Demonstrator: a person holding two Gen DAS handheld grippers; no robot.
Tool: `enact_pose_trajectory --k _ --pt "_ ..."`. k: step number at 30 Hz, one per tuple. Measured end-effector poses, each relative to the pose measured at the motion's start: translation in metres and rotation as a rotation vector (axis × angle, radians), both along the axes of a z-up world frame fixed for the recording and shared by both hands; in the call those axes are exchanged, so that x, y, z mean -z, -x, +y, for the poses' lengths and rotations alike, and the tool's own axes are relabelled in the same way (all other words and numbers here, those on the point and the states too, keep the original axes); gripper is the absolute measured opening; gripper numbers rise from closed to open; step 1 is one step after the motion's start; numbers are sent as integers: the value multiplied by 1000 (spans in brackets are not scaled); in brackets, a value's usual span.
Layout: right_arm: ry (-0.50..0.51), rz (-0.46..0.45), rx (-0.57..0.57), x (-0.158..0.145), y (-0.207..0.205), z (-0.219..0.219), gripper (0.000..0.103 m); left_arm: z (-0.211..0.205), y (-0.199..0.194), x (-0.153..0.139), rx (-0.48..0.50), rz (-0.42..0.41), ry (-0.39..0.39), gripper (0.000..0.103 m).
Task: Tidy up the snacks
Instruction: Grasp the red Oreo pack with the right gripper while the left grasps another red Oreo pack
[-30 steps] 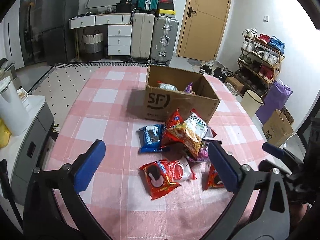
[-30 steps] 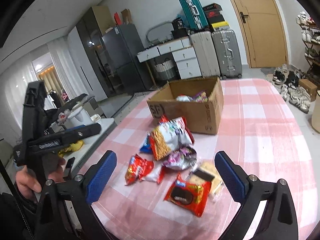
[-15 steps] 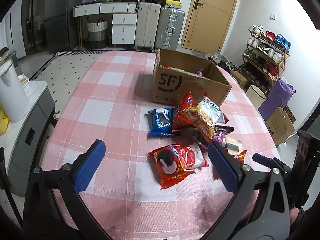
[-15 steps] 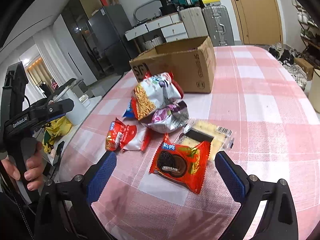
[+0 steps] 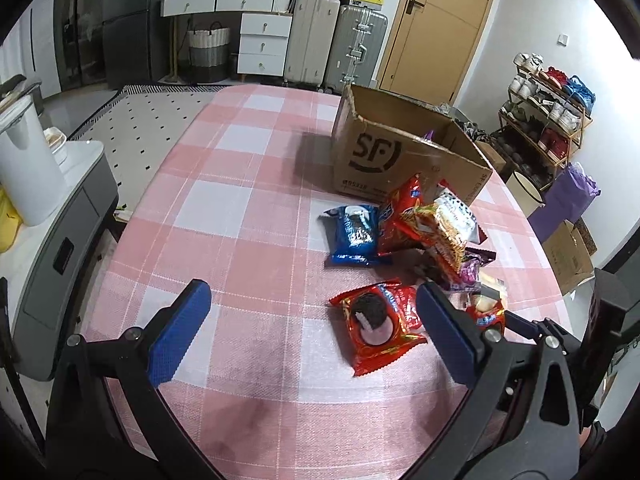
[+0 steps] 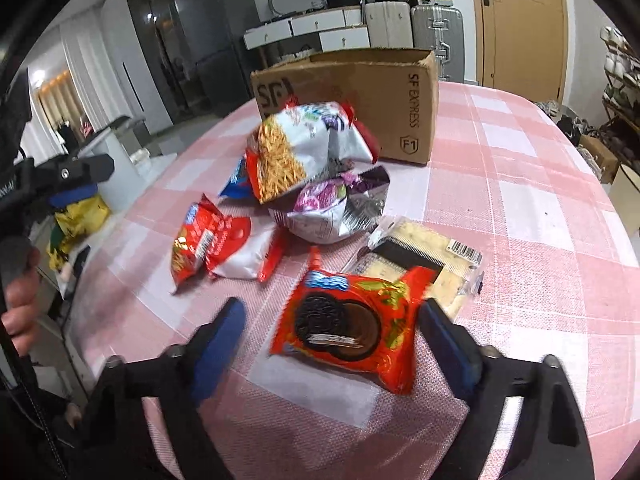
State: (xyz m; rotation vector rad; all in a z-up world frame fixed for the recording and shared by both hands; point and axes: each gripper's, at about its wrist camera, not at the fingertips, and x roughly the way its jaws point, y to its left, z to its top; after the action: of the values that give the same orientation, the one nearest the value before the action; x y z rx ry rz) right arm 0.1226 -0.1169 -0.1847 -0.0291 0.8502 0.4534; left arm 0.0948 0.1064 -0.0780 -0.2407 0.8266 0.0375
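Our right gripper [image 6: 332, 344], jaws spread, straddles a red cookie packet [image 6: 348, 328] near the table's [image 6: 520, 216] edge; our left gripper [image 5: 308, 336] hangs spread, empty.

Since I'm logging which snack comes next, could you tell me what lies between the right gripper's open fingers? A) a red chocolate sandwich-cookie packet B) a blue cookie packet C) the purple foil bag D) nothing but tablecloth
A: in the right wrist view, the right gripper is open with the red cookie packet lying flat on the tablecloth between its fingers, not yet clamped.
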Motion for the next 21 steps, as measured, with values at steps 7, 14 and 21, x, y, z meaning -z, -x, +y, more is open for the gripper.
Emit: enact_pose_trajectory --k 7,14,21 --pt "-2 26 -19 9 -1 2 53 5 0 7 -9 11 11 102" --pt "-29 20 -23 6 4 0 50 12 3 10 -22 19 18 102" --pt "-112 59 -17 6 2 -12 49 14 6 11 -36 29 10 102"
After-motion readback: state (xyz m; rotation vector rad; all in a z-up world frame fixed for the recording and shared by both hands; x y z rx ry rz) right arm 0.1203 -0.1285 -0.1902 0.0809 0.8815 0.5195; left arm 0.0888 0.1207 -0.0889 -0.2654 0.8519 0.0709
